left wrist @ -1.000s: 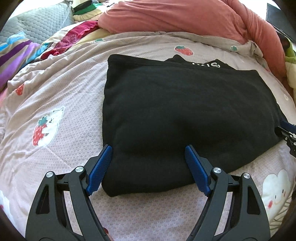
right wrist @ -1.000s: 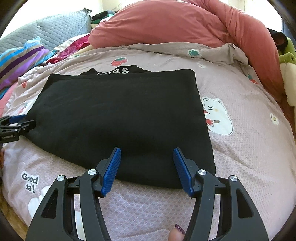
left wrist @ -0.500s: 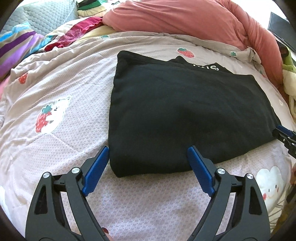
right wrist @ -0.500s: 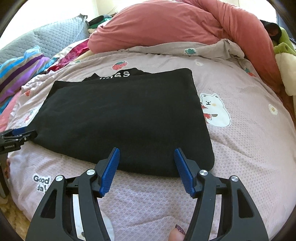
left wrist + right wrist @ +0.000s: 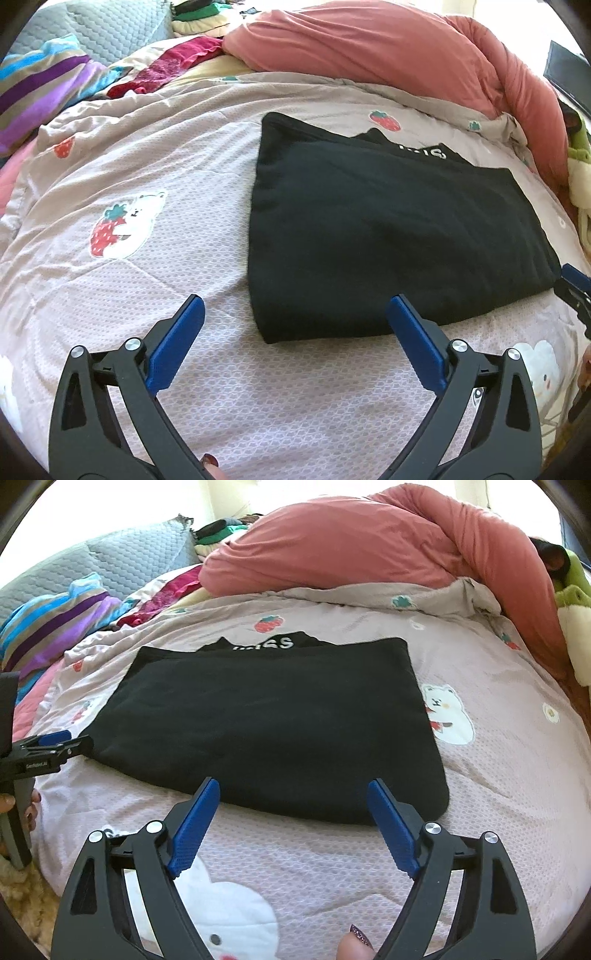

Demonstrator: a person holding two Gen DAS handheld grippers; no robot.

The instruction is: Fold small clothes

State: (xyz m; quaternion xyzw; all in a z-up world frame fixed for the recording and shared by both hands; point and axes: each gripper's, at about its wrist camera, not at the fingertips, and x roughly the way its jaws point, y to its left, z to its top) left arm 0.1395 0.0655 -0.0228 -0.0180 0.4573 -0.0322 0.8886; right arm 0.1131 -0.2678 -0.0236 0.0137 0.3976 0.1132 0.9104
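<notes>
So the black garment [image 5: 388, 236] is laid flat near the middle of the bed, on the pinkish quilt [image 5: 184, 258] with the bear and strawberry prints, and it looks to have been folded into a fairly tidy rectangle already, with a second layer poking out along the far edge. Nothing is being gripped right now: the left gripper [image 5: 295, 343] is seen with its jaws spreading wide, hung over the near left corner of the fabric with the pads clear of it, and the right gripper [image 5: 293, 823] is likewise opening, with the near edge of the garment lined up between its blue pads but not pinched. Judging by that, one fold seems done and let go; whether another fold is wanted, or the piece is just to be set aside, can't be settled from here. As for writing, white letters are shown on the strip at the far edge, upside down and half covered, so only something like "SS" can be made out. Small lettering is also printed on the left gripper's body in the right wrist view, too tiny to be read.
</notes>
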